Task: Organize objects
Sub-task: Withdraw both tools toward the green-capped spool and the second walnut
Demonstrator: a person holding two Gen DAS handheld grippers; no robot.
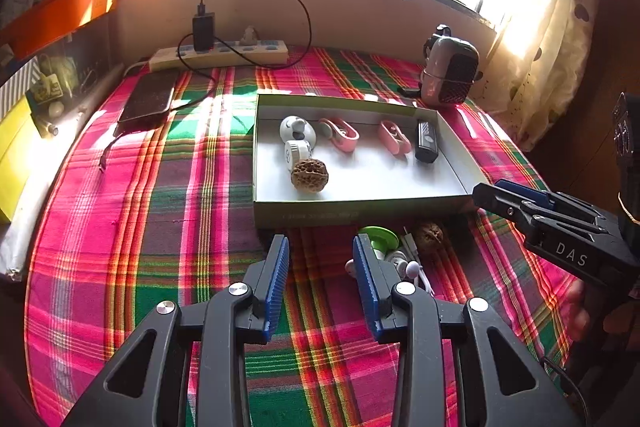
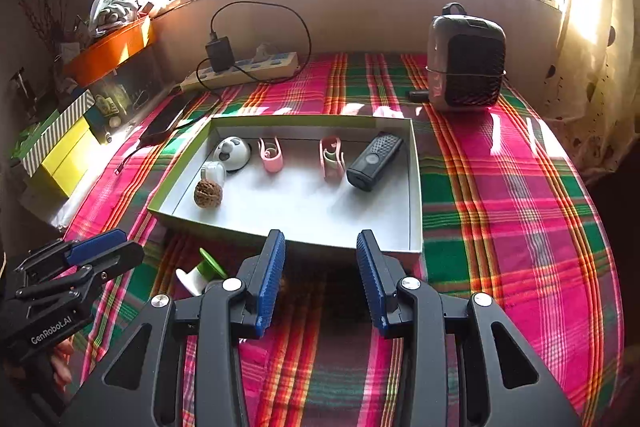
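The left gripper (image 1: 320, 259) and right gripper (image 2: 320, 259) are being held apart-jawed and empty before the tray (image 1: 360, 205). Six items are lying inside it already; a green-and-white spool (image 1: 380, 239), a walnut (image 1: 430, 235) and white earphones (image 1: 404, 265) are still waiting on the cloth outside.

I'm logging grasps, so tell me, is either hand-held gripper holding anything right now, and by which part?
Nothing is held. The left hand-held gripper and right hand-held gripper both stand open, with only the plaid cloth between their fingers.

A second walnut (image 1: 429, 235) and white earphones (image 1: 408, 267) sit half-hidden near the box.
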